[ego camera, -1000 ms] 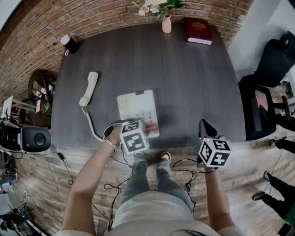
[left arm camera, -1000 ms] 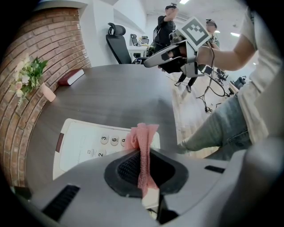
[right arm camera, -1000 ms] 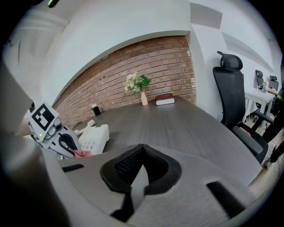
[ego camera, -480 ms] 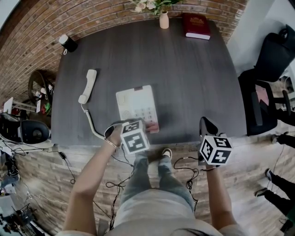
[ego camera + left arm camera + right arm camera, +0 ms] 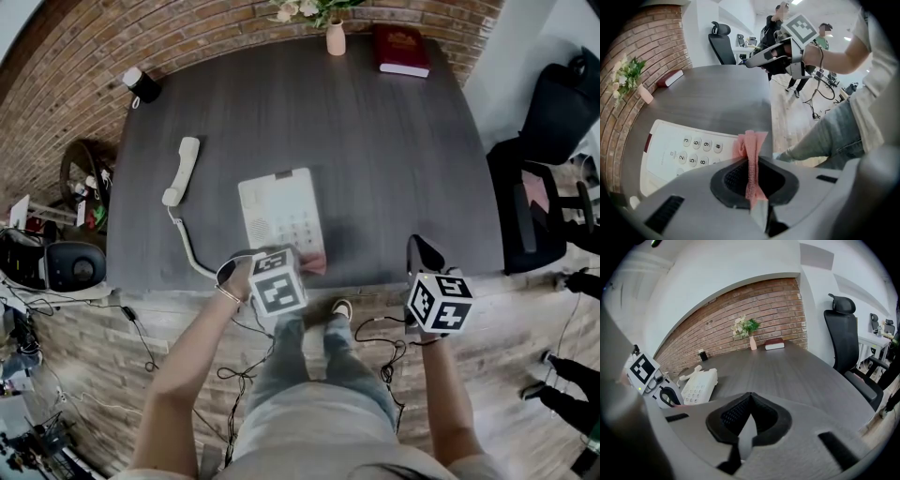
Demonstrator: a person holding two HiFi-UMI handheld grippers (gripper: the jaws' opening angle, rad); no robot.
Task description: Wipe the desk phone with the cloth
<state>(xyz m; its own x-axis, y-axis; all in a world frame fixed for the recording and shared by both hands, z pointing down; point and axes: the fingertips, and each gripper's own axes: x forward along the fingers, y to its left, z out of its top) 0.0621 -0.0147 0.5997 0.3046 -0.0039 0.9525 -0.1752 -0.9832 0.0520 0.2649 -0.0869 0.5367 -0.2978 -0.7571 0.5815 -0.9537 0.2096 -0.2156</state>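
We held the left gripper (image 5: 751,180) at the near edge of the dark desk (image 5: 394,159), its jaws clamped on the pink cloth (image 5: 751,147), a fold of which stuck out past the pads. The cloth was at the near right corner of the white desk phone (image 5: 281,217), just beside the keypad; we could not tell whether it pressed on the casing. The phone's base lay close to the desk's front edge. Its handset (image 5: 181,172) lay off the cradle, well apart to the left, joined to the base by a cord (image 5: 190,253). Our right gripper (image 5: 744,425) hung over the front edge further right, well clear of the phone, with its jaws pressed together and nothing between them. At the far edge stood a small vase (image 5: 336,39) of flowers with a red book (image 5: 403,52) just beside it.
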